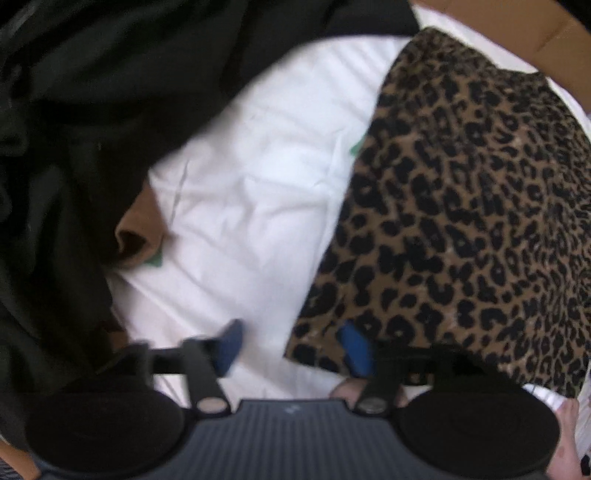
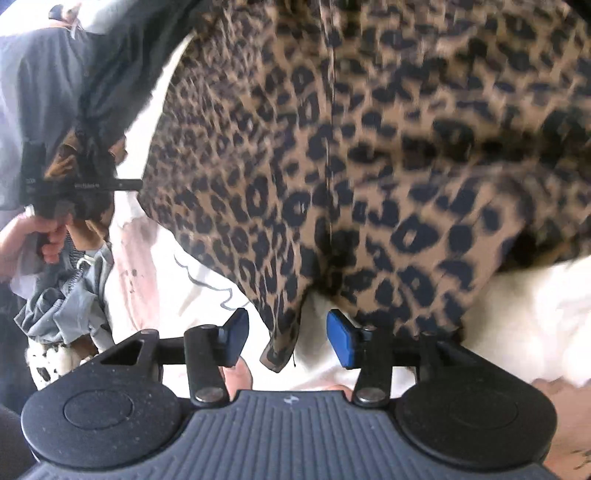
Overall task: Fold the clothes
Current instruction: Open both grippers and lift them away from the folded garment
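Note:
A leopard-print garment (image 1: 461, 206) lies spread on a white sheet (image 1: 258, 184), filling the right half of the left wrist view. My left gripper (image 1: 291, 347) is open at the garment's near corner, and its right pad (image 1: 354, 349) overlaps the cloth's edge. In the right wrist view the same garment (image 2: 369, 166) fills most of the frame. My right gripper (image 2: 288, 336) is open, and a corner of the cloth (image 2: 277, 354) hangs loose between its fingers. At far left, a hand (image 2: 40, 236) holds the left gripper (image 2: 74, 184).
A pile of black clothing (image 1: 74, 147) covers the left side, with a brown garment (image 1: 136, 236) poking out beneath it. Cardboard (image 1: 517, 33) sits at the far right edge. A crumpled grey-blue garment (image 2: 62, 310) and a black-spotted white item (image 2: 48, 365) lie at lower left.

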Motion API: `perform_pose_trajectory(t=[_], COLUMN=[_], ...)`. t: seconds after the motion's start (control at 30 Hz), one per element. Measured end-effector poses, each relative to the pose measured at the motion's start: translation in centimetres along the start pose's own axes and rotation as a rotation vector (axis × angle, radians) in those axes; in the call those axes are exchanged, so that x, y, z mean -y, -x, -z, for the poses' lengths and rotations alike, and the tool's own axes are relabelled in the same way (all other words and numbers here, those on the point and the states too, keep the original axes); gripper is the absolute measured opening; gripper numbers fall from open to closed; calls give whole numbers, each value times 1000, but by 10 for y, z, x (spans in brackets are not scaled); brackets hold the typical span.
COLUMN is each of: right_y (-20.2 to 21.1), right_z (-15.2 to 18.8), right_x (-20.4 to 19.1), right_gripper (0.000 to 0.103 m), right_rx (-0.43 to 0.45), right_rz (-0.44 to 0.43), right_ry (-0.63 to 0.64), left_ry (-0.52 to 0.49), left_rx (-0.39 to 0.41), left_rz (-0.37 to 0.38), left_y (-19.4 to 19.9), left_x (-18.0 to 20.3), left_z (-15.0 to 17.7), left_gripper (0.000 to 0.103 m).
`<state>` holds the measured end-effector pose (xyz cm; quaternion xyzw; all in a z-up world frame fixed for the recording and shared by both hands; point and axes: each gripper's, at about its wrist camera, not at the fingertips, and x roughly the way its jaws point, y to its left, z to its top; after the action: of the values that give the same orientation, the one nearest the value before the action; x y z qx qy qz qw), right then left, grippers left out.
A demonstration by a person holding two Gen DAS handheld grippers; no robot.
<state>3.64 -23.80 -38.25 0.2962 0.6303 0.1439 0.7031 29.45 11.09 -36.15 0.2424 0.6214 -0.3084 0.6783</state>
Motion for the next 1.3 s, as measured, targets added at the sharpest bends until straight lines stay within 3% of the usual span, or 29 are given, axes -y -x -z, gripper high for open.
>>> perform_pose_trajectory(t=[0.27,0.53,0.67,0.9,1.3], right_y=[81,184,240,330,446], right_z=[-21,-44,-64,-89,-97], right_x=[1,-9,-20,-45,-56], right_gripper=[54,54,54,54,54], right_rx=[180,335,382,487,474], right_rz=[101,195,248,301,357], right_ry=[5,32,53,64,139], left_ry=[-7,3,-11,16,78], left_rx=[75,191,239,285,237], left_rz=[-13,27,9,15,29], left_y=[59,149,204,280,295], left_x=[23,32,42,73,142], left_z=[-21,-83,-119,-160,-156], left_gripper=[67,67,67,70,70])
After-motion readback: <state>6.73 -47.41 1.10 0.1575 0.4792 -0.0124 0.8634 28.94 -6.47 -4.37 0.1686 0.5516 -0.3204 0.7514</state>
